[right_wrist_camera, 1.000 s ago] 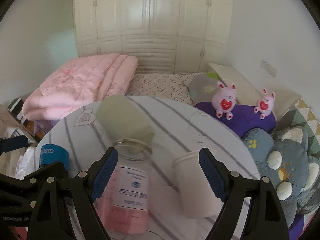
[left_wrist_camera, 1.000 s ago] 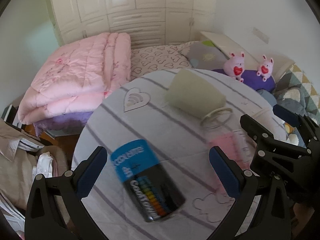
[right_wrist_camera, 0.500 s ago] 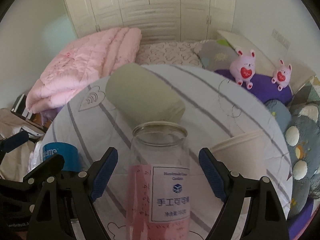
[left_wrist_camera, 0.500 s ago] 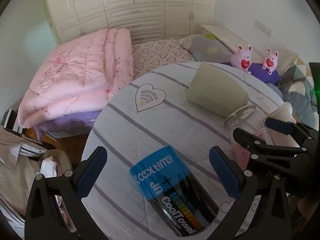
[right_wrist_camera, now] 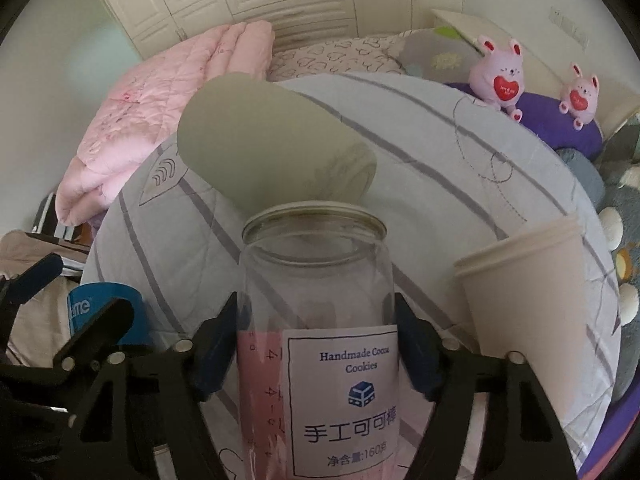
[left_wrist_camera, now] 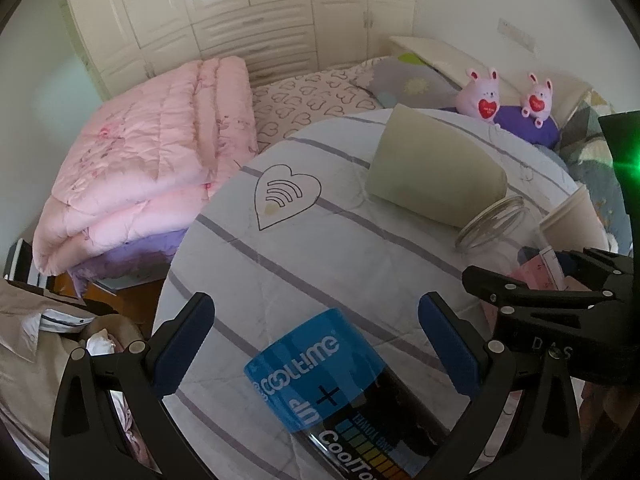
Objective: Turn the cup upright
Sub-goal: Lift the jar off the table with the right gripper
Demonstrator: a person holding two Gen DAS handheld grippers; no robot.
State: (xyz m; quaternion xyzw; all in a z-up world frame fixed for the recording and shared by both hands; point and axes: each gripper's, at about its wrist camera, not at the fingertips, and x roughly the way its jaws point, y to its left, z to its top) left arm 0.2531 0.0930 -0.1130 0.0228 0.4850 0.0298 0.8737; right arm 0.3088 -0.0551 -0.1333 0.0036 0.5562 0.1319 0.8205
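My right gripper (right_wrist_camera: 316,354) has its pads pressed against both sides of a clear jar (right_wrist_camera: 320,320) near the table's (left_wrist_camera: 320,248) near edge, so it is closed on the jar. My left gripper (left_wrist_camera: 316,356) is spread wide and holds nothing, with a blue-and-black can (left_wrist_camera: 340,396) between its fingers. The cup (right_wrist_camera: 528,292), a pale paper one, stands mouth-down toward the right edge, just beside the jar. I judge it light, thin-walled and easily crushed, so I would pinch it gently mid-wall. A grey-green tumbler (left_wrist_camera: 432,172) lies on its side toward the far edge.
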